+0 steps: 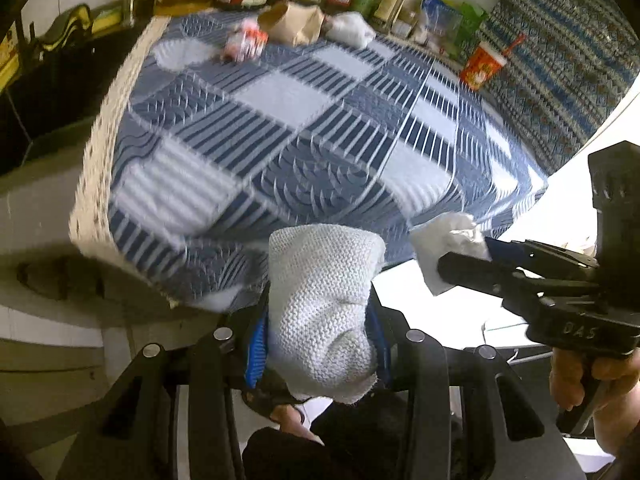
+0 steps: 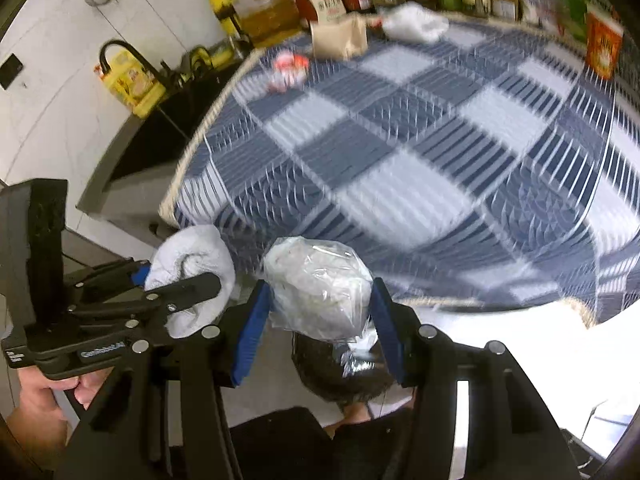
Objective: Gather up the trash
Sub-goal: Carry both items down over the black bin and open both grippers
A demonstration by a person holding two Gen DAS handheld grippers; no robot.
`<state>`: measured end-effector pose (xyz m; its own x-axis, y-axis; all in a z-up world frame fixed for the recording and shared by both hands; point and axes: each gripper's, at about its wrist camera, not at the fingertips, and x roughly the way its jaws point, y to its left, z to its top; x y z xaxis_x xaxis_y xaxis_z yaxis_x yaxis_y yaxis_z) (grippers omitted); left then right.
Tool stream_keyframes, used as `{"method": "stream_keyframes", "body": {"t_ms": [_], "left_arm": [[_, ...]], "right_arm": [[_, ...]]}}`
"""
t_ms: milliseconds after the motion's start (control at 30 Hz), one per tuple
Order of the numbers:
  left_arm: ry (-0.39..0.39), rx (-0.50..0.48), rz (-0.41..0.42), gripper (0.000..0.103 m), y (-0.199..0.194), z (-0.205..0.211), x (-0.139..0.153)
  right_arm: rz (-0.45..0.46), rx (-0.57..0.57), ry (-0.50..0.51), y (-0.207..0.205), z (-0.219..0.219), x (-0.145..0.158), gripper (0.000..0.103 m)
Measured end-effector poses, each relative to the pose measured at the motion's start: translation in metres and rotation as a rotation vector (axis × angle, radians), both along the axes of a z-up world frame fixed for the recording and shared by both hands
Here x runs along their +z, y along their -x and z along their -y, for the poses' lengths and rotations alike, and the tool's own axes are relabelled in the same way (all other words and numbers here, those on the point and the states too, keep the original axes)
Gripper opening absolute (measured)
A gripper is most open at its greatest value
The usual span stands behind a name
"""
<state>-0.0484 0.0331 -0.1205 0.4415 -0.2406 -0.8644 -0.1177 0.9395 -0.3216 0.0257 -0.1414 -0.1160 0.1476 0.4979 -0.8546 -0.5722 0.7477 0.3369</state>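
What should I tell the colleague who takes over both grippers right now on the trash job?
Left gripper: shut on a white knitted cloth.
Right gripper: shut on a clear plastic bag of white scraps.
Both are held off the near edge of the checked tablecloth.
Left on the table, at the far side: crushed red-and-white carton, brown paper bag, white crumpled wad, red cup.
No bin is in view.

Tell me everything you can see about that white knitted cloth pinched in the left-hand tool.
The white knitted cloth looks like soft, open-weave cotton, bunched into a thick wad with a frayed lower edge. It sits upright between the blue-padded fingers of the left gripper, which press it from both sides. It is held in the air just off the near edge of the blue and white checked tablecloth, touching nothing else. From the right wrist view it appears as a crumpled white lump.
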Motion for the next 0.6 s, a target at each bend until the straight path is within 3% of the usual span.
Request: {"method": "stream_keyframes", "body": {"t_ms": [600], "left_arm": [[0.062, 0.03, -0.274, 0.04, 0.021, 0.009, -0.117]], "right_arm": [[-0.244, 0.002, 0.145, 0.017, 0.001, -0.122, 0.052]]}}
